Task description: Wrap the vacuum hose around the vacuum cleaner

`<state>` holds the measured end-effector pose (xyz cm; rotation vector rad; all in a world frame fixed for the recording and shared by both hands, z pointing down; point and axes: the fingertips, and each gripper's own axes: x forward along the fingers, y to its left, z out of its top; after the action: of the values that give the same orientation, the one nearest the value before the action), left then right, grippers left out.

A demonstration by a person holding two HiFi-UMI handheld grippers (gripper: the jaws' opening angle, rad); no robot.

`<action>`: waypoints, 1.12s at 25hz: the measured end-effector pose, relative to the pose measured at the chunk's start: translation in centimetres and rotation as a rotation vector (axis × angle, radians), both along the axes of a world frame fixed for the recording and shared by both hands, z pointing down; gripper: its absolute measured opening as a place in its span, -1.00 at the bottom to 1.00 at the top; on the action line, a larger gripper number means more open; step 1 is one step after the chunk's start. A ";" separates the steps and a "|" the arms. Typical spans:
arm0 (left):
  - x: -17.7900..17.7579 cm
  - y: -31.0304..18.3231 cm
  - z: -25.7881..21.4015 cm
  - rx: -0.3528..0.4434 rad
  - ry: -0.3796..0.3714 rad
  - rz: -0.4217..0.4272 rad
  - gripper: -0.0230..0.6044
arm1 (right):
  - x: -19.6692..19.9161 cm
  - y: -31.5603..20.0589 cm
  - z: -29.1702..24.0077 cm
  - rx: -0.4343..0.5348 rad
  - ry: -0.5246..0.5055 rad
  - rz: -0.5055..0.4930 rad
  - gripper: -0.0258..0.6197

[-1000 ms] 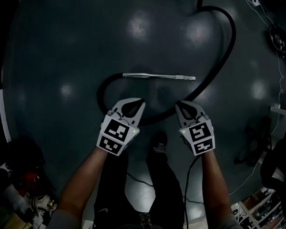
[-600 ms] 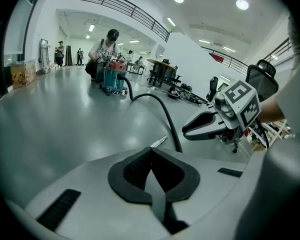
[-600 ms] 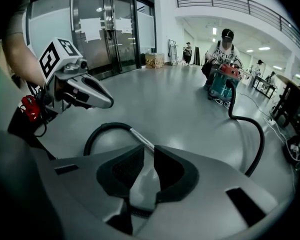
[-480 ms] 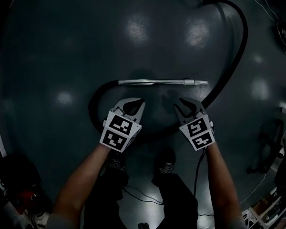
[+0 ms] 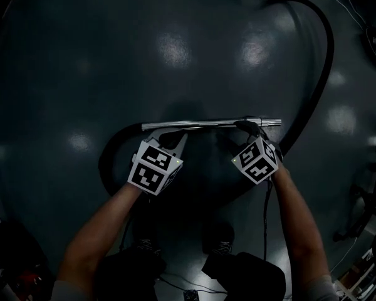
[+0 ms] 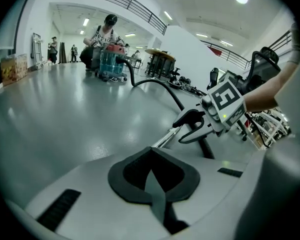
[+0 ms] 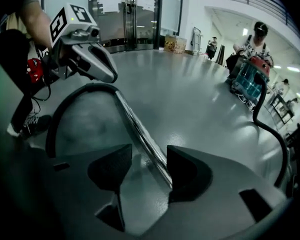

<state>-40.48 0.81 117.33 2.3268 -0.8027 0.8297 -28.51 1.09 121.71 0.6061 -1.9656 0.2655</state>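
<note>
A chrome wand (image 5: 207, 125) lies on the dark floor, and the black vacuum hose (image 5: 326, 49) loops from its left end round to the far right. My left gripper (image 5: 178, 139) is shut and empty, its tip just short of the wand (image 6: 163, 138). My right gripper (image 5: 250, 129) is over the wand's right part. Its jaws have just been opening, and the wand (image 7: 139, 128) runs between them close to the right pad, ungripped. The vacuum cleaner (image 6: 111, 62) stands far off, with a person bent over it.
The hose (image 7: 64, 109) curves past the left gripper (image 7: 97, 64) near my shoes. In the right gripper view the vacuum cleaner (image 7: 247, 79) is at the far right. Cables and gear (image 5: 370, 42) lie at the floor's right edge. Other people stand far back in the hall.
Both grippers have come down to the wand. The right gripper's jaws, shut before, now stand apart over it. The left gripper stays shut.
</note>
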 end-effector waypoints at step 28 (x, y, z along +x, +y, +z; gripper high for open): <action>-6.1 2.4 5.0 0.094 -0.081 0.177 -0.53 | 0.4 0.9 5.9 0.135 0.176 -0.507 -0.38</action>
<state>-46.56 3.16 122.31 2.4890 -0.6898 0.9860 -28.07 1.97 127.64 0.1908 -1.9026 -0.2282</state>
